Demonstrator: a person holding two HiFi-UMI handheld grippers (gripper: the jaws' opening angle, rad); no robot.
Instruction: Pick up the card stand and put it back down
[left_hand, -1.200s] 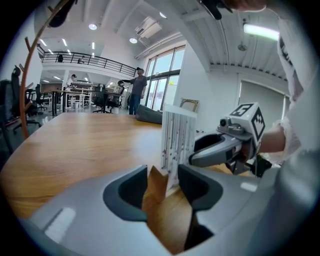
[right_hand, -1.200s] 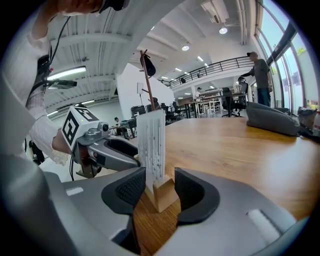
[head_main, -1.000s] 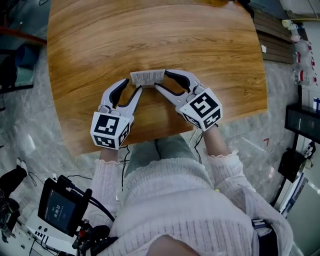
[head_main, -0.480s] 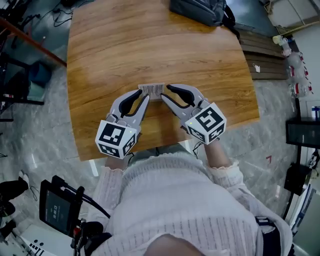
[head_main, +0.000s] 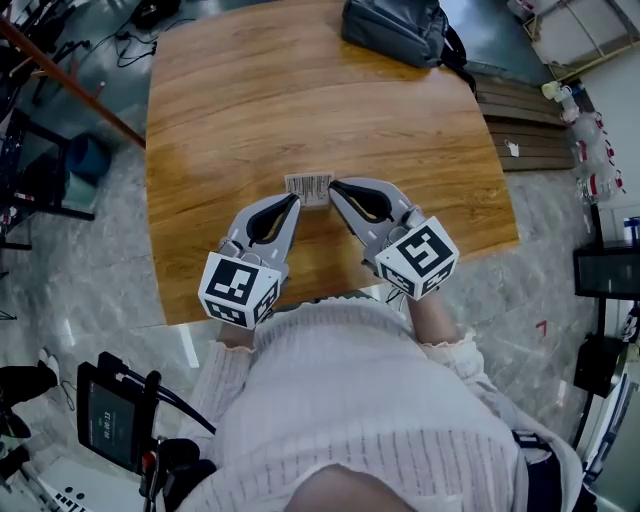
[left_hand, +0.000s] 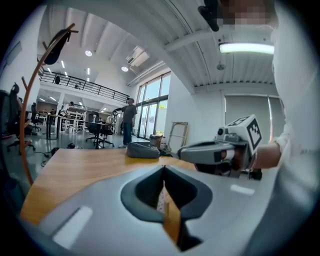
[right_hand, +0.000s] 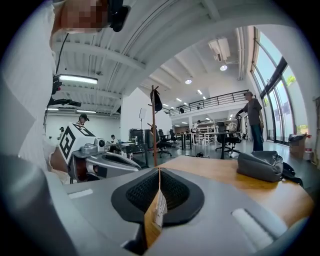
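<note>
The card stand (head_main: 308, 187) is a small wooden holder with a printed white card, on the wooden table (head_main: 230, 110) near its front edge. My left gripper (head_main: 294, 199) is shut on its left end and my right gripper (head_main: 332, 186) on its right end. In the left gripper view the tan stand (left_hand: 170, 220) shows as a thin strip pinched between the closed jaws of the left gripper (left_hand: 164, 168). The right gripper view shows the stand and its card (right_hand: 156, 212) clamped the same way in the right gripper (right_hand: 159, 170). Whether the stand is off the table, I cannot tell.
A grey bag (head_main: 395, 30) lies at the table's far edge, also visible as the bag (left_hand: 142, 150) and the bag (right_hand: 261, 165). A person (right_hand: 254, 120) stands far off in the hall. A screen device (head_main: 118, 420) sits on the floor at lower left.
Both grippers' jaws, open around the stand's ends before, have closed onto it. The head view has shifted, so the bag at the far edge now shows.
</note>
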